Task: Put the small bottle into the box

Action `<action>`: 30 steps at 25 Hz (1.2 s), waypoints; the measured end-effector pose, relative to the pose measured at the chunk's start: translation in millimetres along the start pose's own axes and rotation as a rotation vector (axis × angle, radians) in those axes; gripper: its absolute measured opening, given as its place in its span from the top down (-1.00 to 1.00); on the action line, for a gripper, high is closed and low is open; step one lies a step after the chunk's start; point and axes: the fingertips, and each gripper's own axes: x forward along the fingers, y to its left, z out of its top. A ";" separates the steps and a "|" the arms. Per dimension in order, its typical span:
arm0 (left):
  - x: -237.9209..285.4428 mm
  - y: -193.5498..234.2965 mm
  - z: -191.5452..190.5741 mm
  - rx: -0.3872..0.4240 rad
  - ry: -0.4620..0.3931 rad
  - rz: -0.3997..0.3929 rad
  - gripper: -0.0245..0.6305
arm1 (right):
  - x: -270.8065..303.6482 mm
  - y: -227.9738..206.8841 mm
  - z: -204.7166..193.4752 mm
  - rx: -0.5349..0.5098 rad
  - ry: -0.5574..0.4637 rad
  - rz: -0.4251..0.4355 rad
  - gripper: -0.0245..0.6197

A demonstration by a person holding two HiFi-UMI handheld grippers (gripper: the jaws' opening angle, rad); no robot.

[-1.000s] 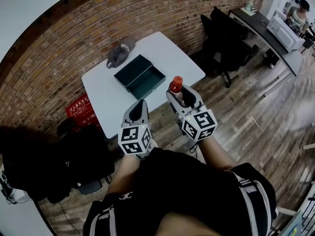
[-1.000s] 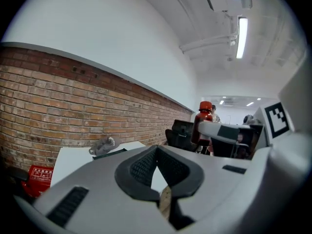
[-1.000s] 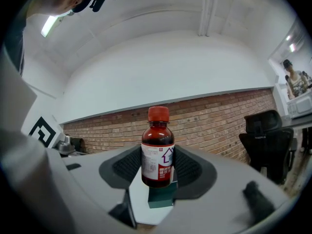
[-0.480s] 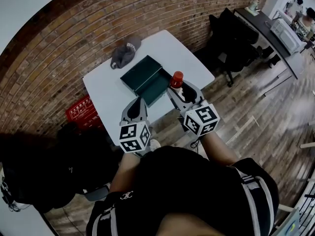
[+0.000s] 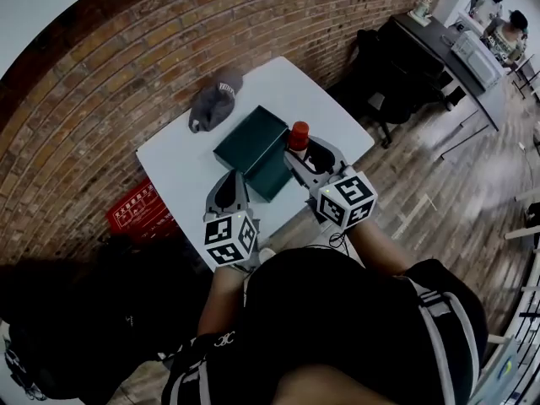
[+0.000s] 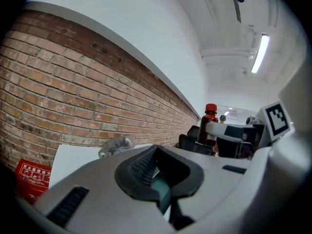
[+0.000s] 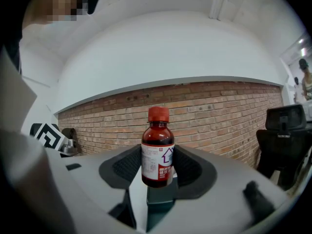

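My right gripper (image 5: 305,155) is shut on a small brown bottle (image 7: 157,155) with a red cap and a white label, held upright between the pads. In the head view the bottle (image 5: 298,137) hangs by the right edge of the dark green open box (image 5: 251,144), which lies on the white table (image 5: 181,163). The box (image 7: 161,197) shows as a dark strip below the bottle. My left gripper (image 5: 229,191) hovers over the table's near edge, just left of the box, shut with nothing in it. From the left gripper (image 6: 155,167) view, the bottle (image 6: 209,123) appears to the right.
A grey cap (image 5: 214,100) lies on the table behind the box. A red crate (image 5: 138,212) sits on the floor left of the table. Black office chairs (image 5: 390,74) and a dark desk (image 5: 451,53) stand to the right, along the brick wall (image 5: 126,53).
Both grippers have come forward over the table. The bottle went from above the floor in front of the table to the box's right edge. The box and cap have not moved.
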 end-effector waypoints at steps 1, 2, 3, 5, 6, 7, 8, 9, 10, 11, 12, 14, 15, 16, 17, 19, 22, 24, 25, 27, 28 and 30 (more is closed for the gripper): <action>3.6 9.2 -2.1 -0.009 0.010 0.002 0.89 | 7.4 1.6 -1.3 0.001 0.004 0.000 0.29; 7.8 17.6 -3.8 -0.018 0.022 0.002 0.89 | 14.4 2.8 -2.3 0.006 0.006 -0.001 0.28; 12.0 24.2 -4.3 -0.025 0.031 0.000 0.89 | 20.7 3.6 -3.0 0.013 0.008 -0.002 0.28; 18.8 31.1 -0.5 -0.026 0.036 -0.009 0.89 | 31.2 2.5 -4.8 0.023 0.012 -0.004 0.28; 22.0 32.8 2.2 -0.018 0.035 -0.014 0.89 | 36.1 0.7 -6.3 0.029 0.015 -0.006 0.28; 25.3 34.8 4.4 -0.010 0.036 -0.017 0.89 | 40.9 -1.5 -7.9 0.039 0.018 -0.008 0.29; 28.6 37.4 5.5 -0.004 0.040 -0.018 0.89 | 45.6 -3.4 -9.7 0.053 0.020 -0.009 0.28; 31.7 40.3 5.7 -0.002 0.047 -0.015 0.89 | 49.8 -4.8 -11.5 0.067 0.023 -0.007 0.29; 34.4 42.8 5.3 -0.003 0.054 -0.011 0.89 | 53.5 -5.8 -13.2 0.076 0.027 -0.001 0.29; 36.9 44.4 4.9 -0.004 0.061 -0.008 0.89 | 56.7 -6.8 -14.5 0.081 0.031 0.006 0.28; 39.4 44.9 4.8 -0.004 0.067 -0.006 0.89 | 59.6 -8.1 -15.3 0.081 0.035 0.012 0.29; 45.3 44.6 5.4 0.008 0.076 -0.005 0.89 | 65.4 -12.1 -16.4 0.078 0.041 0.023 0.28; 48.7 44.6 5.9 0.013 0.078 -0.002 0.89 | 68.5 -15.0 -17.4 0.079 0.044 0.028 0.29; 52.2 45.3 6.1 0.014 0.078 0.004 0.89 | 71.8 -18.1 -19.4 0.081 0.050 0.037 0.29; 55.7 46.7 5.9 0.012 0.077 0.014 0.89 | 75.2 -21.1 -22.2 0.083 0.059 0.048 0.29; 63.4 50.7 4.6 0.005 0.078 0.042 0.89 | 82.9 -27.0 -29.4 0.080 0.084 0.079 0.28; 74.2 51.1 -0.4 0.002 0.100 0.072 0.89 | 92.8 -37.8 -41.0 0.059 0.131 0.134 0.29; 80.3 47.9 -5.2 0.016 0.124 0.080 0.89 | 96.9 -46.5 -48.9 0.037 0.156 0.167 0.28; 83.8 47.9 -7.0 0.025 0.137 0.088 0.89 | 99.8 -51.0 -53.8 0.032 0.170 0.180 0.28; 90.0 49.9 -9.1 0.031 0.154 0.113 0.89 | 106.0 -58.6 -65.0 0.041 0.197 0.204 0.29; 92.5 50.9 -10.6 0.029 0.161 0.127 0.89 | 108.3 -61.1 -70.6 0.049 0.210 0.218 0.29; 96.0 50.9 -16.2 0.027 0.181 0.150 0.89 | 111.0 -64.3 -82.3 0.056 0.240 0.250 0.29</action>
